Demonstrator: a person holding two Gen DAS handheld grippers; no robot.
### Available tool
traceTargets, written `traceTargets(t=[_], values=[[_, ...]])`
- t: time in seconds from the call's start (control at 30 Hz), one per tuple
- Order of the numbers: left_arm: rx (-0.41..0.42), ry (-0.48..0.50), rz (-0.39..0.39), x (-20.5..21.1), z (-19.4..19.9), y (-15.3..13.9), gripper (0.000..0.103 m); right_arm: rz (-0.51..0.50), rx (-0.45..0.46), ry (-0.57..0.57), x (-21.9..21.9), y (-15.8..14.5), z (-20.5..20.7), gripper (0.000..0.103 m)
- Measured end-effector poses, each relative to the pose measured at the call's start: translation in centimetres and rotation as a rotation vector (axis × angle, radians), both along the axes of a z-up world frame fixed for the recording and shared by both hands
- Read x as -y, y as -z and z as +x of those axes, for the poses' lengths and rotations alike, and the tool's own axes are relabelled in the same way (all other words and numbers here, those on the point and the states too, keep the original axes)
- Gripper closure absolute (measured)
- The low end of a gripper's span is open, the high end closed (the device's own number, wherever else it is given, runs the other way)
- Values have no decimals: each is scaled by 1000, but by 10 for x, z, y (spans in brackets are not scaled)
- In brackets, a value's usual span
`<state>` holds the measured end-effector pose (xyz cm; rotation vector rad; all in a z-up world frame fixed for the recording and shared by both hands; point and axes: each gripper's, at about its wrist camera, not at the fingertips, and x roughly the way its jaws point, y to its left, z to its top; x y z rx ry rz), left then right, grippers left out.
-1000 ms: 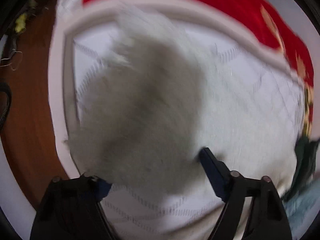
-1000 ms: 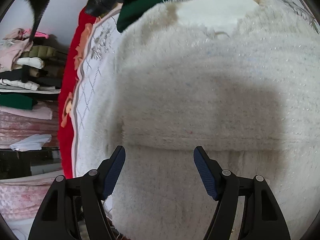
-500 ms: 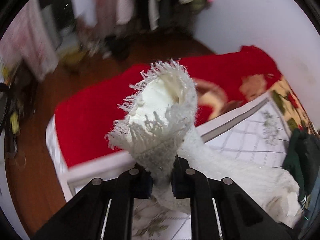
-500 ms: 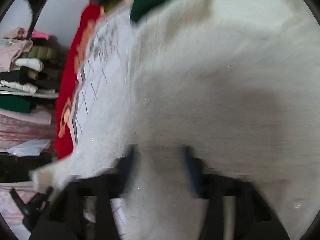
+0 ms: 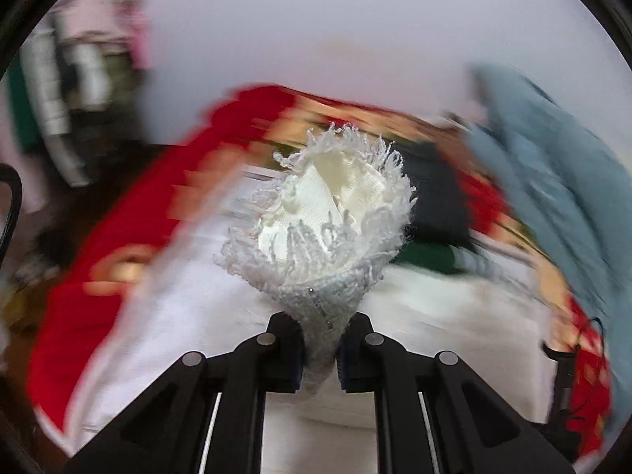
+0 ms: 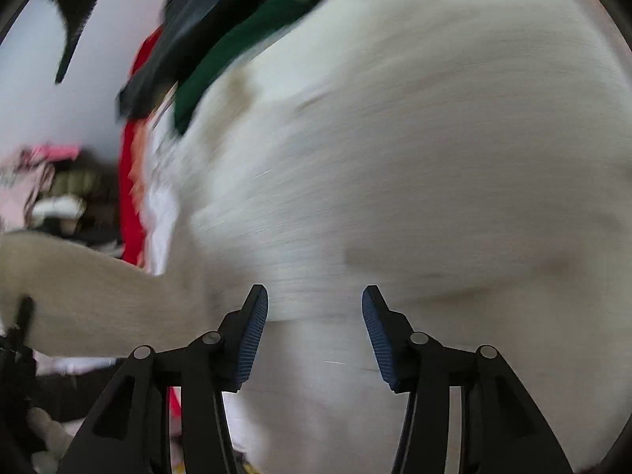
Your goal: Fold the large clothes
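Up front, the left gripper [image 5: 320, 349] pinches the fringed cuff of the white sweater [image 5: 335, 213]; the right gripper [image 6: 315, 330] hangs wide apart over its body, holding nothing.

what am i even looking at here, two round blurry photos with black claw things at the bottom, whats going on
These are two fisheye cameras, one mounted on each of two hand-held grippers that a person is using to fold clothes. The black claws are the gripper fingers.

The left wrist view shows the left gripper shut on the fuzzy cuff of a white sweater, lifted above a bed with a red blanket. A blue garment lies on the right.

The right wrist view shows the right gripper open, holding nothing, right over the sweater's body. Dark green clothing lies beyond it. The blur comes from motion.
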<state>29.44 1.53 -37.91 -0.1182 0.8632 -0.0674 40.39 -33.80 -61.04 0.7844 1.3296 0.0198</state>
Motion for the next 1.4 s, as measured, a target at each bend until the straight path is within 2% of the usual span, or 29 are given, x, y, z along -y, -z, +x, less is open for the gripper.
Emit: traceTargets(t=[0.1, 0.2, 0.27, 0.37, 0.4, 0.43, 0.47, 0.53, 0.57, 0.63, 0.73, 0.8, 0.87, 0.93, 1.03, 1.13, 1.17, 1.23, 1.27, 1.3, 1.33, 1.4], values=[[-66, 149, -36, 83, 10, 20, 94, -43, -21, 110, 60, -4, -33, 51], [-143, 282, -27, 165, 13, 58, 93, -80, -57, 213, 119, 2, -69, 51], [-215, 340, -4, 201, 14, 85, 93, -88, -68, 250, 144, 9, -88, 51], [-305, 379, 39, 231, 18, 125, 91, -126, -95, 265, 170, 16, -102, 51], [-317, 379, 54, 236, 18, 130, 86, -130, -101, 269, 176, 18, -107, 51], [-323, 373, 60, 237, 17, 135, 85, -132, -107, 276, 182, 20, -112, 51], [-328, 369, 54, 237, 19, 137, 77, -130, -108, 283, 188, 21, -117, 51], [-348, 367, 22, 230, 24, 136, 35, -122, -101, 294, 198, 20, -125, 51], [-354, 359, 9, 225, 27, 135, 9, -114, -98, 300, 201, 19, -129, 49], [-349, 324, -4, 208, 28, 127, 7, -97, -92, 305, 200, 15, -132, 38], [-358, 255, -12, 168, 25, 115, 7, -72, -84, 292, 201, 6, -136, 38], [-357, 181, 30, 136, 19, 108, 7, -71, -84, 275, 198, -1, -140, 38], [-346, 98, 121, 99, 5, 101, 7, -97, -89, 254, 192, -5, -136, 38], [-349, 6, 260, 59, -13, 102, 7, -147, -105, 206, 186, -8, -132, 38], [-411, -93, 427, 8, -33, 124, 7, -181, -155, 110, 177, 0, -126, 38], [-497, -171, 476, -27, -50, 150, 7, -127, -176, 14, 147, 10, -114, 39], [-522, -184, 484, -33, -55, 156, 7, -113, -176, -36, 132, 14, -109, 41], [-554, -198, 495, -40, -65, 168, 7, -102, -177, -148, 95, 24, -103, 66], [-567, -202, 511, -41, -70, 174, 7, -103, -209, -201, 75, 36, -102, 72], [-574, -205, 516, -43, -74, 176, 7, -76, -242, -222, 61, 50, -103, 84], [-579, -205, 511, -42, -77, 179, 7, -51, -287, -218, 47, 68, -107, 85], [-585, -205, 512, -43, -80, 181, 7, -94, -295, -195, 36, 78, -108, 85]])
